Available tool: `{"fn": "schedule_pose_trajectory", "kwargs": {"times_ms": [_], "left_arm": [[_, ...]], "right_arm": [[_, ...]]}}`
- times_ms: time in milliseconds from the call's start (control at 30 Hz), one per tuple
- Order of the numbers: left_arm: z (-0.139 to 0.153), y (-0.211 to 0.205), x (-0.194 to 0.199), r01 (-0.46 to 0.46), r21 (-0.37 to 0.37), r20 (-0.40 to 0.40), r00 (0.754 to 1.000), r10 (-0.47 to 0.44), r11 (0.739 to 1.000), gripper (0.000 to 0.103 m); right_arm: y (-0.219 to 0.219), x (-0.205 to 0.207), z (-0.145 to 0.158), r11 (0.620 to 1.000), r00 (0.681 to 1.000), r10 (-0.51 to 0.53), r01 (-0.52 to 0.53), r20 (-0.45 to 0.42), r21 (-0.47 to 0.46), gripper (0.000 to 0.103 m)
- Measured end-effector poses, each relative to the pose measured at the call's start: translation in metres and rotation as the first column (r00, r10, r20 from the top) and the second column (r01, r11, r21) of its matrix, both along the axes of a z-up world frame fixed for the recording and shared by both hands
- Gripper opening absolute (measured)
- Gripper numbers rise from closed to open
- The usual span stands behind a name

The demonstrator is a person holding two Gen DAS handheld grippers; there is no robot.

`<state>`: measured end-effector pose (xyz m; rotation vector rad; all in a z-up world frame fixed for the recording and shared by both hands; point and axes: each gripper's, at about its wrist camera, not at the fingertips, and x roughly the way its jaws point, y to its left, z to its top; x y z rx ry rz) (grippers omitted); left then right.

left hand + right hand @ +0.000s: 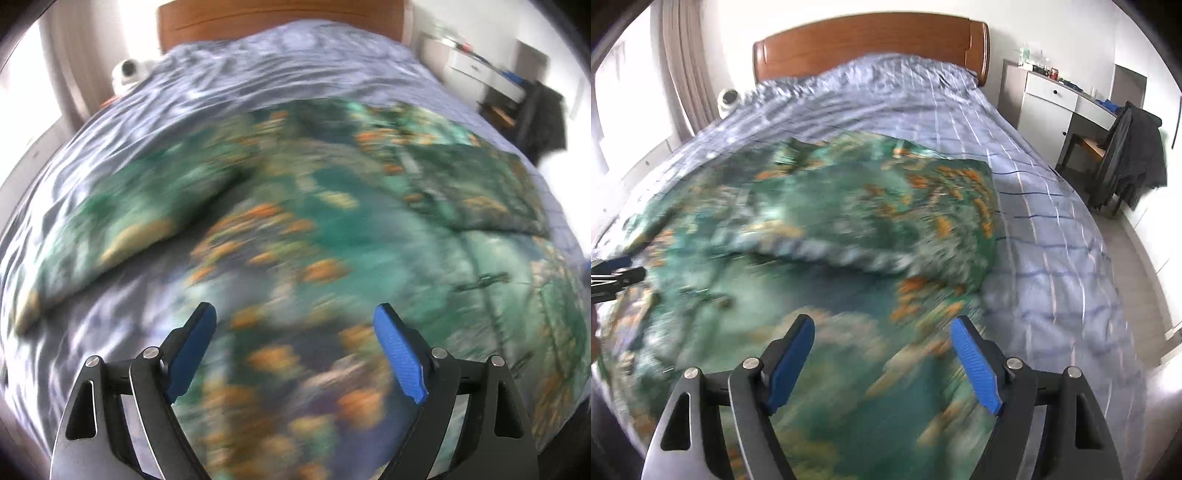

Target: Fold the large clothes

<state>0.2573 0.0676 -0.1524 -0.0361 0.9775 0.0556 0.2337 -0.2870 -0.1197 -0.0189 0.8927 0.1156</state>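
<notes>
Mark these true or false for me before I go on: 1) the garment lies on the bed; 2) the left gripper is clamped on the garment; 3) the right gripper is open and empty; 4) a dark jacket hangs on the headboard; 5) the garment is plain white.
1) True: the green and orange patterned garment lies on the blue checked bed cover.
2) False: the left gripper is open, with nothing between its jaws.
3) True: the right gripper is open above the garment, gripping nothing.
4) False: the dark jacket hangs on a chair beside the bed; the wooden headboard is bare.
5) False: it is green with orange patches.
</notes>
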Motion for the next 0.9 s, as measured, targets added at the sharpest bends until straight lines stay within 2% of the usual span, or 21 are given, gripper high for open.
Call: {"fn": "schedule_pose_trajectory", "kwargs": {"times_ms": [67,233,300,400,533,600,633,667,700,767,800,867,900], "left_arm": [[-0.004,0.031,-0.007,-0.066,-0.022,-0.009,0.998,0.066,0.998,0.088],[-0.013,0.095,-0.019,-0.207,-0.076,-0.005,0.978,0.208,0.975,0.088],[-0.016,0.122,-0.021,-0.280,-0.115,-0.007,0.960,0.281,0.953,0.089],[-0.024,0.161,-0.020,-0.382,-0.200,-0.023,0.922,0.386,0.902,0.089],[-0.033,0.207,-0.014,-0.496,-0.318,-0.021,0.856,0.517,0.808,0.089],[-0.041,0.234,-0.011,-0.560,-0.378,-0.028,0.803,0.595,0.738,0.090],[-0.043,0.243,-0.013,-0.575,-0.396,-0.032,0.788,0.615,0.716,0.090],[-0.051,0.258,-0.012,-0.611,-0.424,-0.052,0.753,0.656,0.668,0.090],[-0.055,0.266,-0.013,-0.636,-0.435,-0.070,0.730,0.680,0.638,0.090],[-0.070,0.286,-0.016,-0.680,-0.494,-0.116,0.669,0.734,0.542,0.090],[-0.073,0.292,-0.018,-0.684,-0.520,-0.124,0.653,0.747,0.512,0.090],[-0.074,0.301,-0.019,-0.692,-0.549,-0.119,0.620,0.775,0.469,0.090],[-0.072,0.302,-0.018,-0.693,-0.549,-0.114,0.616,0.780,0.467,0.087]], "right_arm": [[0.019,-0.027,0.005,1.000,1.000,0.021,-0.022,0.014,0.018,0.079],[0.063,-0.073,0.013,0.995,0.994,0.094,-0.093,0.050,-0.017,0.079],[0.076,-0.089,0.018,0.992,0.990,0.126,-0.124,0.067,-0.026,0.079],[0.093,-0.104,0.024,0.985,0.983,0.166,-0.163,0.077,-0.052,0.079],[0.107,-0.112,0.028,0.976,0.976,0.203,-0.196,0.079,-0.090,0.079],[0.112,-0.113,0.028,0.973,0.973,0.217,-0.209,0.073,-0.099,0.079],[0.114,-0.115,0.028,0.972,0.973,0.220,-0.212,0.073,-0.104,0.079],[0.115,-0.115,0.029,0.971,0.972,0.224,-0.215,0.074,-0.107,0.079],[0.117,-0.116,0.029,0.970,0.971,0.226,-0.218,0.075,-0.109,0.079],[0.120,-0.118,0.030,0.969,0.970,0.232,-0.224,0.074,-0.107,0.079],[0.121,-0.118,0.030,0.968,0.969,0.237,-0.229,0.072,-0.107,0.079],[0.124,-0.120,0.029,0.964,0.966,0.248,-0.239,0.067,-0.114,0.079],[0.126,-0.121,0.029,0.963,0.966,0.251,-0.243,0.065,-0.117,0.079]]}}
